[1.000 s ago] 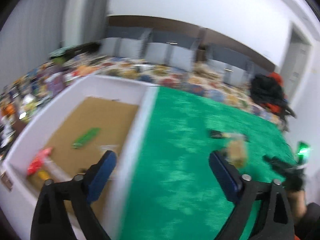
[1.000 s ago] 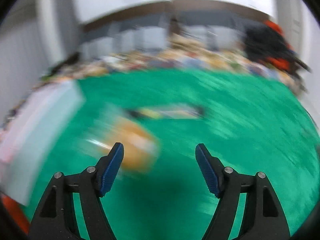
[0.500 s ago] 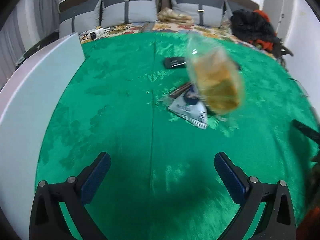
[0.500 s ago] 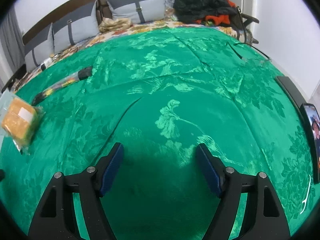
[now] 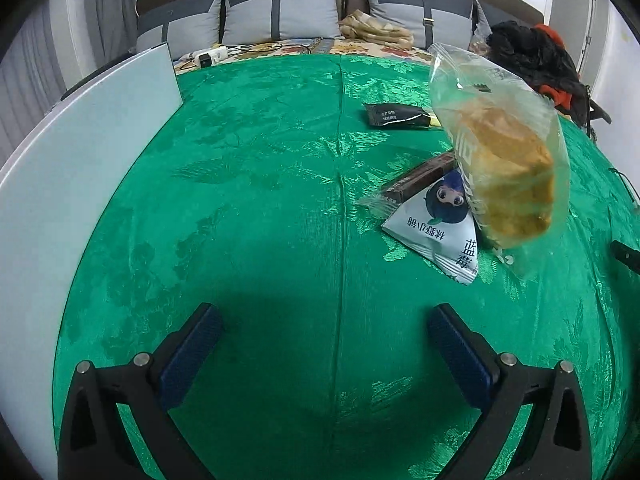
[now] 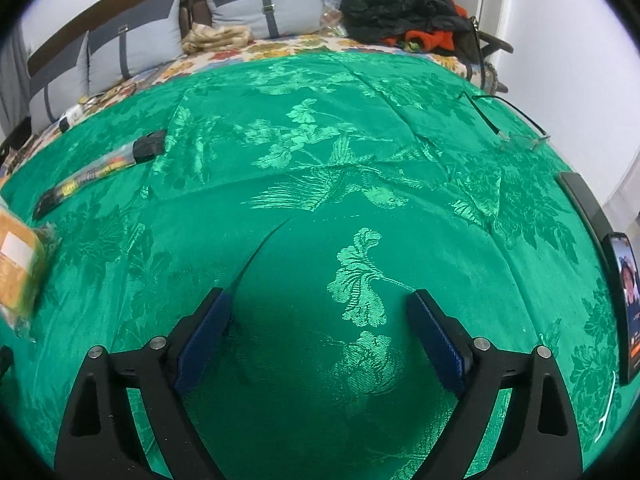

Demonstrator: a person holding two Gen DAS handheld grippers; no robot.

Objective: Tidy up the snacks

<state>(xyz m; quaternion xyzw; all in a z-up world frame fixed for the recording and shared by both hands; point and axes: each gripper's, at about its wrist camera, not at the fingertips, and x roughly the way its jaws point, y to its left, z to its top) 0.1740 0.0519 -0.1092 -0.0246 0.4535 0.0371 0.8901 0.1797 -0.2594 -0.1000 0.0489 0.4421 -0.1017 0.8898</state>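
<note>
My left gripper (image 5: 324, 316) hangs open over bare green cloth (image 5: 256, 184), with nothing between its fingers. Ahead to its right a clear bag of yellow cake (image 5: 508, 168) stands on end; whether it rests on the cloth I cannot tell. Behind it lie a blue-and-white triangular packet (image 5: 432, 228), a brown bar (image 5: 420, 178) and, farther back, a black packet (image 5: 394, 116). My right gripper (image 6: 318, 298) is opening over the cloth, empty between its jaws. The cake bag (image 6: 16, 264) sits at that view's far left edge, and a long black-and-yellow packet (image 6: 96, 170) lies beyond it.
A white box wall (image 5: 80, 160) borders the cloth on the left. A phone (image 6: 626, 304) and a dark slab (image 6: 580, 196) lie along the right edge, with a thin cable (image 6: 484, 114) farther back. Grey cushions (image 5: 280, 8) and dark clothing (image 6: 396, 0) fill the back.
The left view swung from the white box down onto the green cloth and snacks. The right view swept right, leaving the cake bag at its left edge. The right jaws spread wider.
</note>
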